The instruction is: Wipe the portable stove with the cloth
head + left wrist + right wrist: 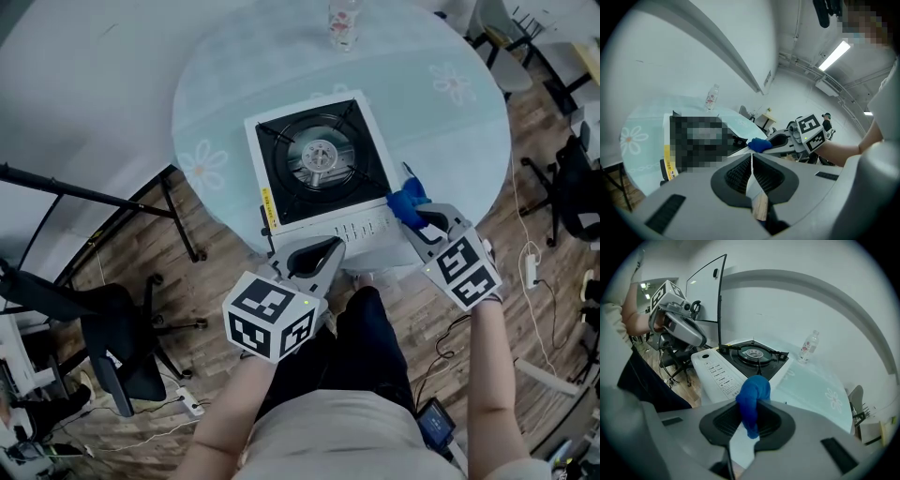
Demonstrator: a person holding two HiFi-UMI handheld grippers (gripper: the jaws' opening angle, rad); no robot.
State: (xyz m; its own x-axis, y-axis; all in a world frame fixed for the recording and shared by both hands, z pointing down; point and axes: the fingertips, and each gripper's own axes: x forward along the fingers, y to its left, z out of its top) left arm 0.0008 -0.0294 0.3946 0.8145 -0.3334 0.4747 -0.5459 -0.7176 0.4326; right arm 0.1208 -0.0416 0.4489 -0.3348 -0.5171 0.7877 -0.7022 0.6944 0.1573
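The portable stove (pixel 319 167), white with a black burner top, sits on the round table (pixel 216 103). My right gripper (pixel 419 221) is shut on a bunched blue cloth (pixel 408 201) at the stove's front right corner. In the right gripper view the blue cloth (pixel 753 389) sticks out between the pads of the right gripper (pixel 752 405), just short of the stove (pixel 723 373). My left gripper (pixel 314 258) hovers at the stove's front edge, left of centre. In the left gripper view the left gripper (pixel 751 158) is shut with nothing in it, beside the stove (pixel 669 161).
A clear plastic bottle (pixel 344 23) stands at the table's far edge. Office chairs (pixel 122 352) and a black stand (pixel 84 192) are on the left; more chairs and cables lie on the wood floor at the right (pixel 562 178). A whiteboard (pixel 705 282) stands behind.
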